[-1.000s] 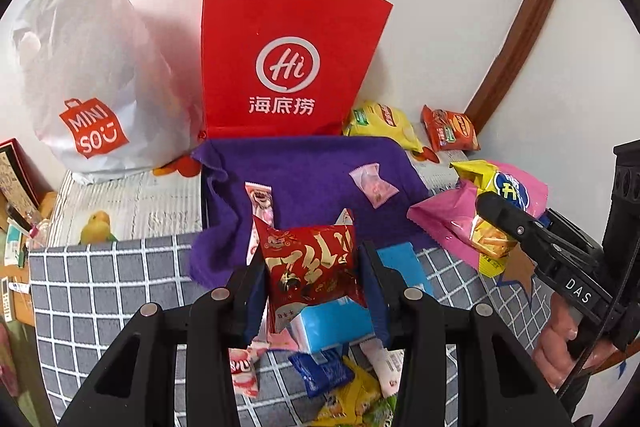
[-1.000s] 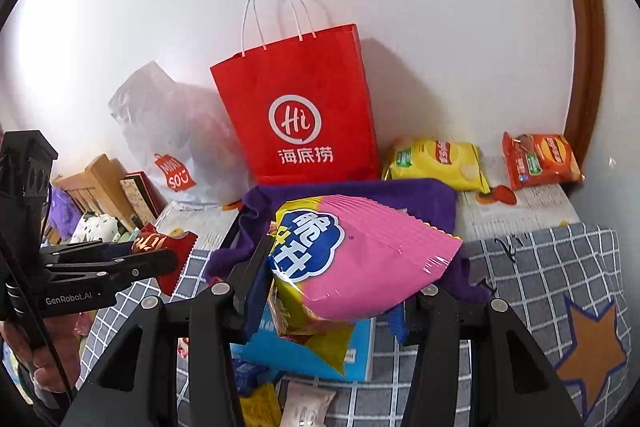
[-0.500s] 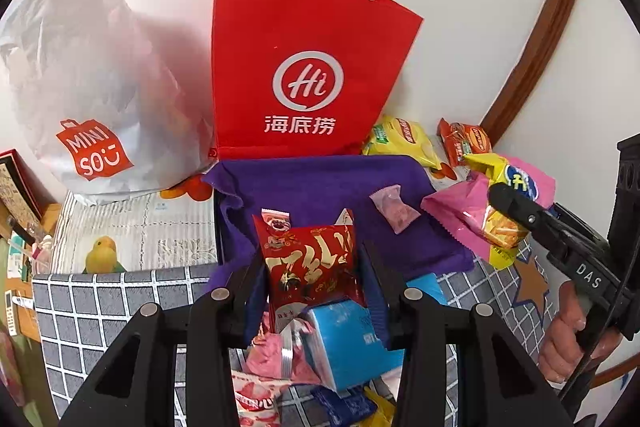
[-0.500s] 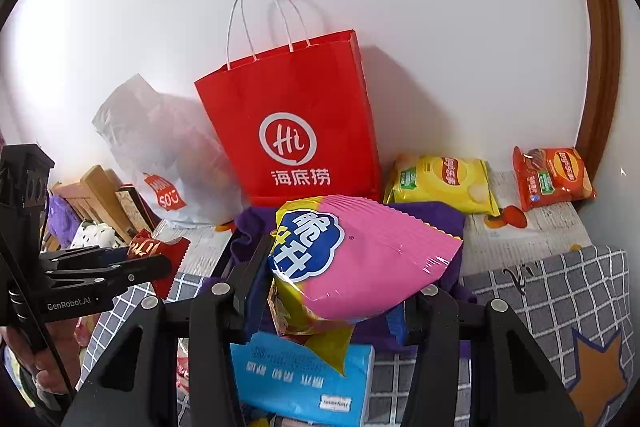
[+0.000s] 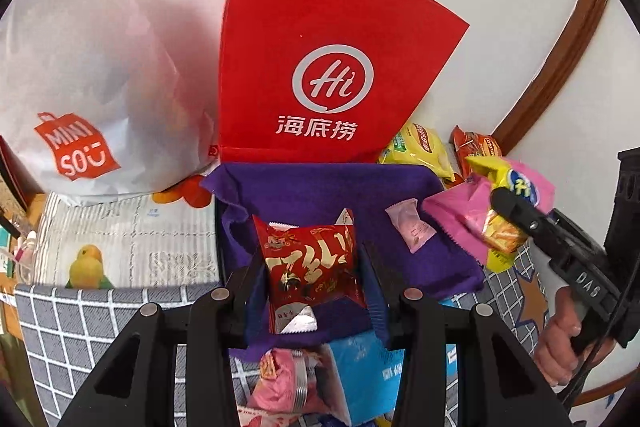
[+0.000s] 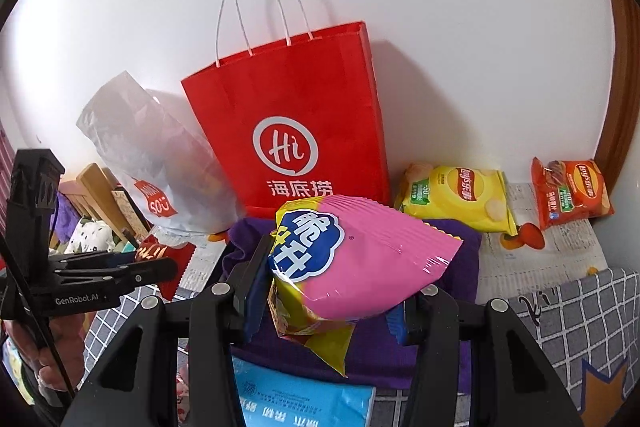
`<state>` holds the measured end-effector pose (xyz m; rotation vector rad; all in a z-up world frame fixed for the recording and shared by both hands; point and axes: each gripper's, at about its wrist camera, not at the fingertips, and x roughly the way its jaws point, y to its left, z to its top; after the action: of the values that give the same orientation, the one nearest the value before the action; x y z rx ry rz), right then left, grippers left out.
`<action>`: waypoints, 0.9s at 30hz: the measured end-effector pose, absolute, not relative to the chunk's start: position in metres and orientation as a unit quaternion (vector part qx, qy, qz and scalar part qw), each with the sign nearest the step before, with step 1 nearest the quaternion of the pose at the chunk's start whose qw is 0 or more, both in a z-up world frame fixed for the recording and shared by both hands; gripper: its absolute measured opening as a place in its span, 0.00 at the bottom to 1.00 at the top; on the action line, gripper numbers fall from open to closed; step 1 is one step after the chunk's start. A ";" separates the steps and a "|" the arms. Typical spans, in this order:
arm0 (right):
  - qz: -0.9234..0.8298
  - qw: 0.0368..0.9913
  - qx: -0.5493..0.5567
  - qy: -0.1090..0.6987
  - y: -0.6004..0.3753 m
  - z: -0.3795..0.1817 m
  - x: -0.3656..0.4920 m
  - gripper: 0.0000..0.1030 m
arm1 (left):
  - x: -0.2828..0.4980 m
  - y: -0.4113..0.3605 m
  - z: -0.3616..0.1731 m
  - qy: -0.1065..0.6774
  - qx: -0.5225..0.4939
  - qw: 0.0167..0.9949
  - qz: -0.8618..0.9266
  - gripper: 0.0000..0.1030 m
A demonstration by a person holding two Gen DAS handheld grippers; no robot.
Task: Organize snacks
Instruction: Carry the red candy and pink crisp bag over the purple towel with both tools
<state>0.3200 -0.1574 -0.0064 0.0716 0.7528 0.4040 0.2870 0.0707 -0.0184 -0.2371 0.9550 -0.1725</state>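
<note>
My left gripper [image 5: 314, 269] is shut on a red snack packet [image 5: 312, 267] and holds it above the purple cloth [image 5: 320, 187]. My right gripper [image 6: 332, 291] is shut on a pink and yellow chip bag [image 6: 360, 259], also above the cloth [image 6: 452, 279]. The right gripper with its bag shows at the right of the left wrist view [image 5: 496, 211]. The left gripper with its packet shows at the left of the right wrist view [image 6: 160, 263]. A red paper bag [image 5: 320, 67] stands upright against the wall behind the cloth. A small pink candy packet [image 5: 412, 227] lies on the cloth.
A white MINISO plastic bag [image 5: 80, 87] stands left of the red bag. A yellow chip bag [image 6: 456, 199] and an orange chip bag [image 6: 568, 195] lie by the wall at right. A blue packet [image 6: 300, 399] and several small snacks [image 5: 296, 383] lie on the checked tablecloth [image 5: 60, 319] below.
Both grippers have moved forward toward the red paper bag with their snacks still held. The bag and cloth now appear closer and larger.
</note>
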 end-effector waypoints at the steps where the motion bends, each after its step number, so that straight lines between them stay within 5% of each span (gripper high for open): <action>1: 0.196 0.908 0.034 0.368 -0.157 -0.009 0.323 0.47 | 0.291 0.069 -0.020 0.459 -0.111 0.878 -0.083 0.39; 27: 0.191 0.870 -0.013 0.454 -0.154 -0.083 0.358 0.47 | 0.343 0.067 -0.090 0.514 -0.114 0.847 -0.075 0.39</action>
<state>0.3583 -0.1542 -0.0833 -0.0271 0.9504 0.4002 0.3428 0.0674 -0.0904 -0.2409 1.0846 -0.1591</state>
